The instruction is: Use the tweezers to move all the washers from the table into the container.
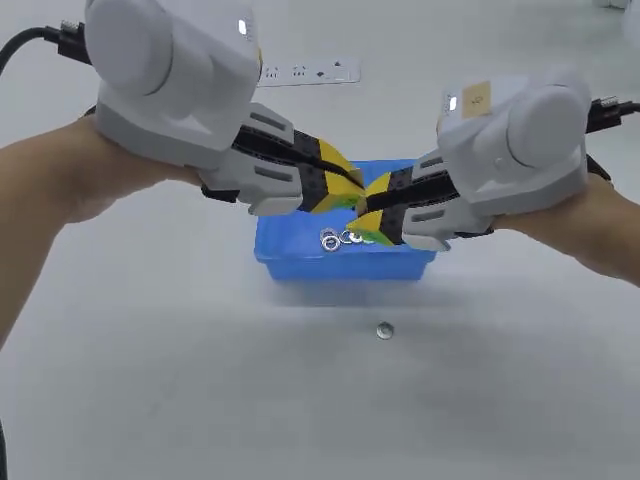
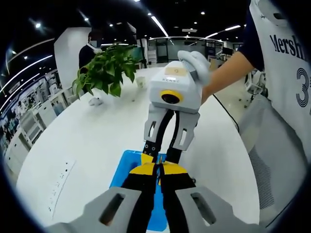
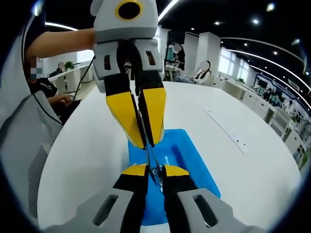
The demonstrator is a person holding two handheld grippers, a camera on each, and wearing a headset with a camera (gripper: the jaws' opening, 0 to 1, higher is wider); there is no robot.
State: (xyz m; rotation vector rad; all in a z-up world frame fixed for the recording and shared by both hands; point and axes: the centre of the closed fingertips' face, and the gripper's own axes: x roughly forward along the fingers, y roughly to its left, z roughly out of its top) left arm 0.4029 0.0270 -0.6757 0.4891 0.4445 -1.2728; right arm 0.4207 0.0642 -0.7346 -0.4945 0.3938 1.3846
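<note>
Directly over a blue container (image 1: pixel 300 258) on a white table (image 1: pixel 150 390), two hand-held grippers meet tip to tip. In the head view the left gripper (image 1: pixel 347 187) reaches in from the left and the right gripper (image 1: pixel 374 210) from the right. Both pairs of yellow-tipped jaws are drawn almost together. The right gripper view shows thin metal tweezers (image 3: pixel 151 159) running from between the left gripper's jaws down into the narrow gap of the right gripper's own, so each is clamped on the tool. Whether the tweezers' tips carry anything is too small to tell. Several washers (image 1: pixel 340 239) lie in a cluster on the container's floor, just beneath the right gripper's jaws and toward the near wall. One washer (image 1: pixel 385 331) lies alone on the table in front of the container, apart from its near wall, nearer the person than either gripper and touched by neither. In the left gripper view, the right gripper faces the camera head-on above the container, and a potted plant (image 2: pixel 109 68) stands further back on the table. A power strip (image 1: pixel 305 72) lies flat on the table beyond the container.
</note>
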